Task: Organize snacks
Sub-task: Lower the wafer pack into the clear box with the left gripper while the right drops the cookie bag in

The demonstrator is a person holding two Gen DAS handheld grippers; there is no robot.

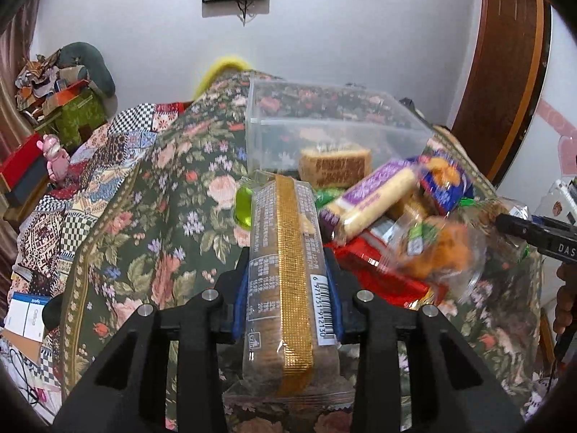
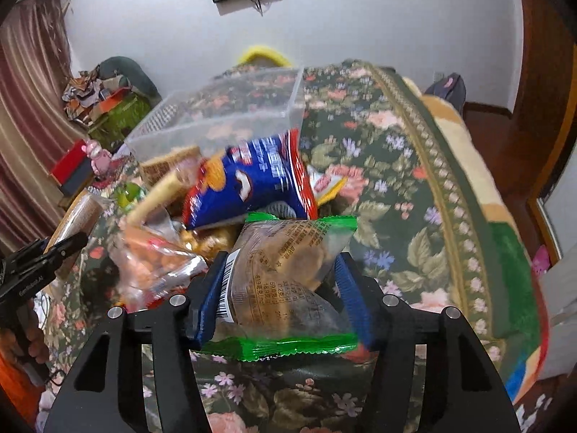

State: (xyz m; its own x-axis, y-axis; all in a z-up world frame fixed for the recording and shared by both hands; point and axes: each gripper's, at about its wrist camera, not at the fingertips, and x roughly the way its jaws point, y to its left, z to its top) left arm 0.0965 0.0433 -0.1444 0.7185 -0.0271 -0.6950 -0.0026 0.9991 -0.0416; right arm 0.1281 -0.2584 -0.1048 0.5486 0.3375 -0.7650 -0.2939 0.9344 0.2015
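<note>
The left gripper (image 1: 288, 288) squeezes a long crinkly clear cracker pack with a gold stripe (image 1: 288, 270). The right gripper (image 2: 281, 288) pinches a soft clear cookie bag with green edges (image 2: 288, 270). Both are above the flowery cloth (image 1: 162, 198), near the clear plastic box (image 1: 324, 119).

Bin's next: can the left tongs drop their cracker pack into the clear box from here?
Probably yes: the left tongs grip the cracker pack, and the open clear box sits straight ahead, nothing between.

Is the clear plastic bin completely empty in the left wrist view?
No. One tan-wrapped snack already lies inside the clear plastic bin, seen through its front wall.
</note>
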